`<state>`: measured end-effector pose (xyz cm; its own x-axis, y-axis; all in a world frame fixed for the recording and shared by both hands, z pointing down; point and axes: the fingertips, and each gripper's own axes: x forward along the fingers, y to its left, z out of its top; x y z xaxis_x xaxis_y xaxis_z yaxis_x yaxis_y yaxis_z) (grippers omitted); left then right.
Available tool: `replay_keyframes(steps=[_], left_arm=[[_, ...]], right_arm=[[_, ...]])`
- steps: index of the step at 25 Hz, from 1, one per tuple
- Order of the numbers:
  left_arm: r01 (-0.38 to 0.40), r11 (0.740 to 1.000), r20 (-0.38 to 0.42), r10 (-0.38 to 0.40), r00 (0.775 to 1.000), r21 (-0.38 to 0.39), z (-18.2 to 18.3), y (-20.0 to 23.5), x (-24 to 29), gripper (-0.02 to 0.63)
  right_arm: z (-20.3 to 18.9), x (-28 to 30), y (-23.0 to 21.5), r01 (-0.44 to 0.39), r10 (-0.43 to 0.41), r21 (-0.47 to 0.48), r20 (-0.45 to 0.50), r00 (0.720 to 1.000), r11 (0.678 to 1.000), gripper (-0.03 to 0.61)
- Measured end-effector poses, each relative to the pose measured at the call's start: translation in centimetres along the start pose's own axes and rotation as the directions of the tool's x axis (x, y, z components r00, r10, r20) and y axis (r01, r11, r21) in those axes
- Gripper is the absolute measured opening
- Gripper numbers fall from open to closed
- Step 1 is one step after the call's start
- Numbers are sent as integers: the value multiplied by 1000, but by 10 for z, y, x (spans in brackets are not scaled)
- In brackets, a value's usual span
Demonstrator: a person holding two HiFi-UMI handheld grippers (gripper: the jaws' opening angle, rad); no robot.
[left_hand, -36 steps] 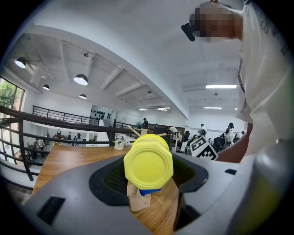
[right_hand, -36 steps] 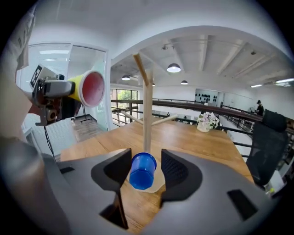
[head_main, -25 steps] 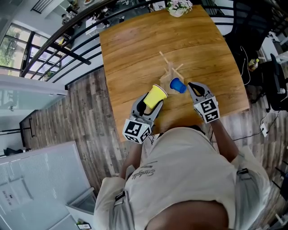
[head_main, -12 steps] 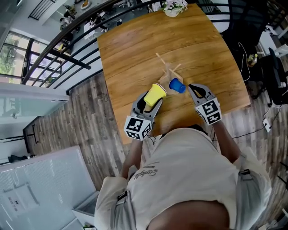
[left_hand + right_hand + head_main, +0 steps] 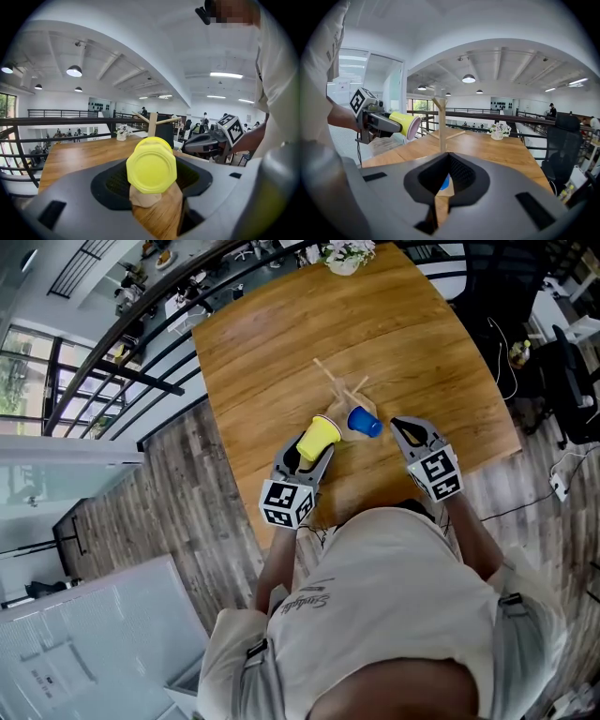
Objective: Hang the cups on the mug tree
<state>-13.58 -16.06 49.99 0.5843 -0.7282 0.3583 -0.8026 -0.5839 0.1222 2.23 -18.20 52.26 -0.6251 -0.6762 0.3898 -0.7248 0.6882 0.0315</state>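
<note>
My left gripper [image 5: 309, 452] is shut on a yellow cup [image 5: 320, 437], which lies tilted with its mouth toward the wooden mug tree [image 5: 342, 388]. In the left gripper view the yellow cup's base [image 5: 151, 164] fills the jaws, and the mug tree [image 5: 153, 123] stands just beyond it. A blue cup [image 5: 364, 421] sits at the tree's foot; I cannot tell whether it hangs on a peg. My right gripper [image 5: 396, 422] is shut and empty, just right of the blue cup. A sliver of that blue cup [image 5: 445, 183] shows past its closed jaws.
The wooden table [image 5: 272, 343] has a flower pot [image 5: 343, 256] at its far edge. A black railing [image 5: 141, 352] runs along the table's left and far sides. A dark office chair [image 5: 572, 381] stands off to the right. The table's near edge lies under both grippers.
My left gripper has dipped a little and edged toward the tree's foot with the yellow cup. The right gripper has kept still.
</note>
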Motion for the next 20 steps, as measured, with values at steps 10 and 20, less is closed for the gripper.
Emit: replay_keyframes(steps=[10,20], left_arm=[[10,1000,-67,-11,998,-11,-14,13,27,267],[26,1000,-106,-27,994,-12,-26,16,46,267]], right_arm=[[-9,5,-7,-4,5,18,-18,1000,1000,-6],[-11,1,-15,19,-19,22,-17,1000,1000,-6]])
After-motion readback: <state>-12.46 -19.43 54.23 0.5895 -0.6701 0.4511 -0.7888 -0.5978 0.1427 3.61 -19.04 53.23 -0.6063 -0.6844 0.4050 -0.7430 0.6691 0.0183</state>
